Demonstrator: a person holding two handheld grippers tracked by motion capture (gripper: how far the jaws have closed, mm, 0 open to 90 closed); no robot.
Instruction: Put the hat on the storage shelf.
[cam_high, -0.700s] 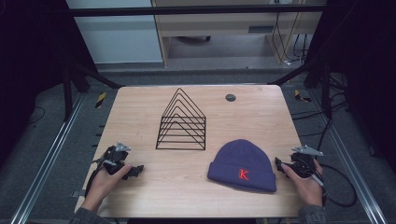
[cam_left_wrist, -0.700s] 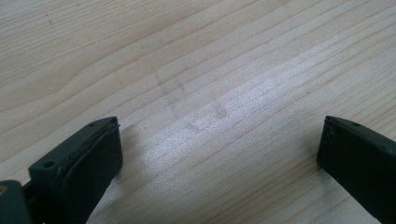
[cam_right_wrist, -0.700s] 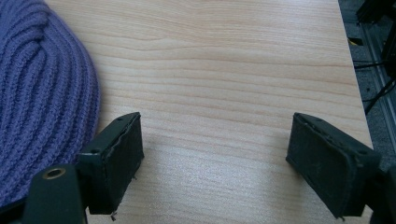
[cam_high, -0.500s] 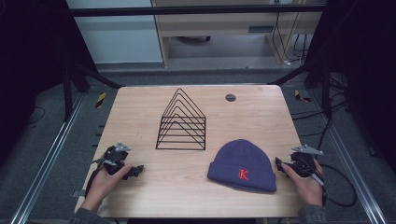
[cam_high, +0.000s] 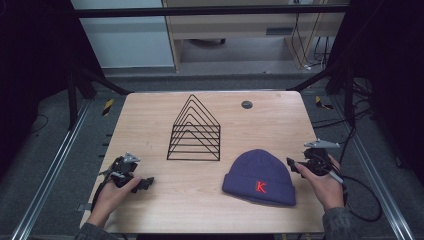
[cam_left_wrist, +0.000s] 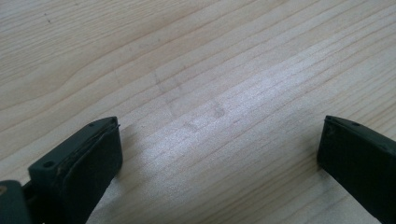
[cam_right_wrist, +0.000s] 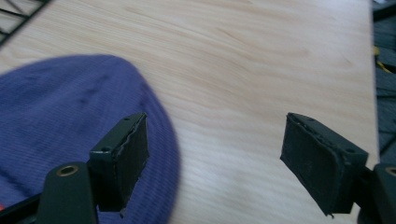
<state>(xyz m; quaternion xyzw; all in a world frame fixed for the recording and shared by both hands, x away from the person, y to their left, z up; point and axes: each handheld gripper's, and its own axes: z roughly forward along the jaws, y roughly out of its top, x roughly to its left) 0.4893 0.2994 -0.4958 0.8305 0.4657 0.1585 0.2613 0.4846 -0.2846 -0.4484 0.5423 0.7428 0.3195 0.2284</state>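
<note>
Pale wood grain covers the counter (cam_high: 150, 125), which stands in a dark room on a grey floor with metal rails at both sides. Near its front right lies a ribbed blue knit beanie (cam_high: 260, 176) with a red letter on the cuff, and bare wood lies between it and the right edge. The right claw (cam_high: 295, 167) sits just beside the beanie's right side, jaws apart and gripping nothing; its own view shows one jaw over the knit's rounded edge (cam_right_wrist: 70, 121). Behind the beanie stands a black wire rack (cam_high: 195, 131) of nested triangles, with open wood around it. At the front left the left claw (cam_high: 145, 184) rests low, jaws spread wide over bare boards (cam_left_wrist: 215, 93). A small dark disc (cam_high: 246, 104) lies near the far edge.
</note>
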